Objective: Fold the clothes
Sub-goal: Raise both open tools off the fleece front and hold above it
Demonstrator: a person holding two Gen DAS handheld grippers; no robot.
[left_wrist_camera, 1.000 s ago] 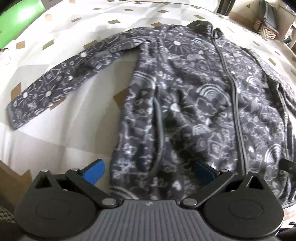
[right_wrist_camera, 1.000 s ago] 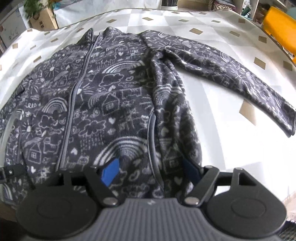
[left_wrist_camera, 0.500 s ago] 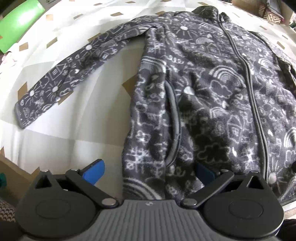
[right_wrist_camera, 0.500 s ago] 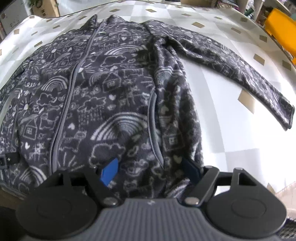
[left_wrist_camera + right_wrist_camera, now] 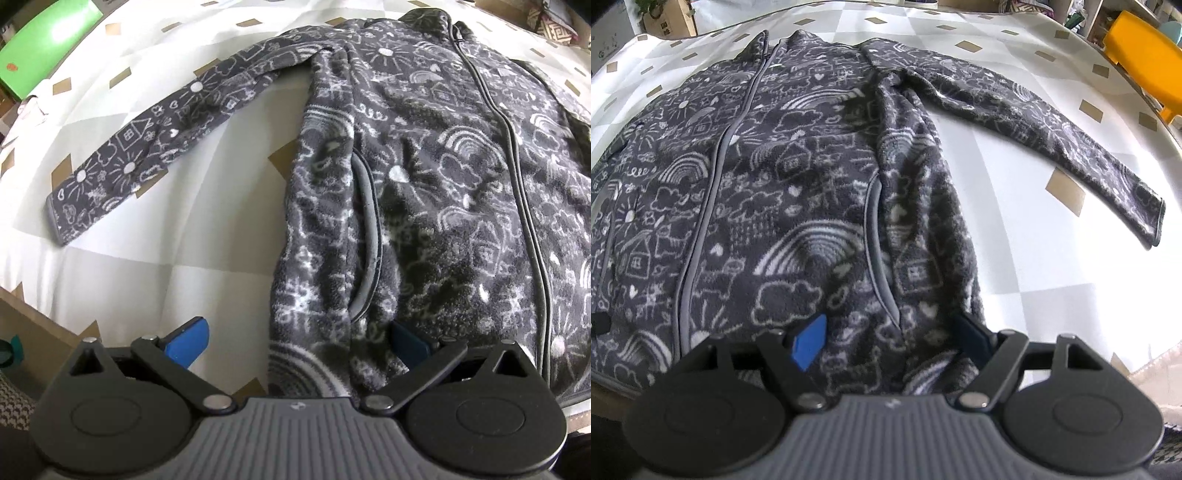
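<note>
Both cams sit right on the grippers, looking steeply down along the fingers, close over the near hem of the jacket point(image 5: 424, 184); the left wrist view hangs over the hem corner on its side, with that sleeve point(image 5: 159, 147) stretching off toward the picture's left. The right wrist view mirrors it, other sleeve point(image 5: 1052, 129) running right; both share the jacket's middle, zip point(image 5: 720, 177) and collar at top.

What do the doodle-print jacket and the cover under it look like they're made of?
Jacket: likely fleece, matte and fuzzy; the pile looks napped and clumps along folds, with smooth grey binding at the pocket. Cover: seemingly a smooth woven or coated cloth with a slight sheen, printed in pale diamonds and tan squares.
</note>
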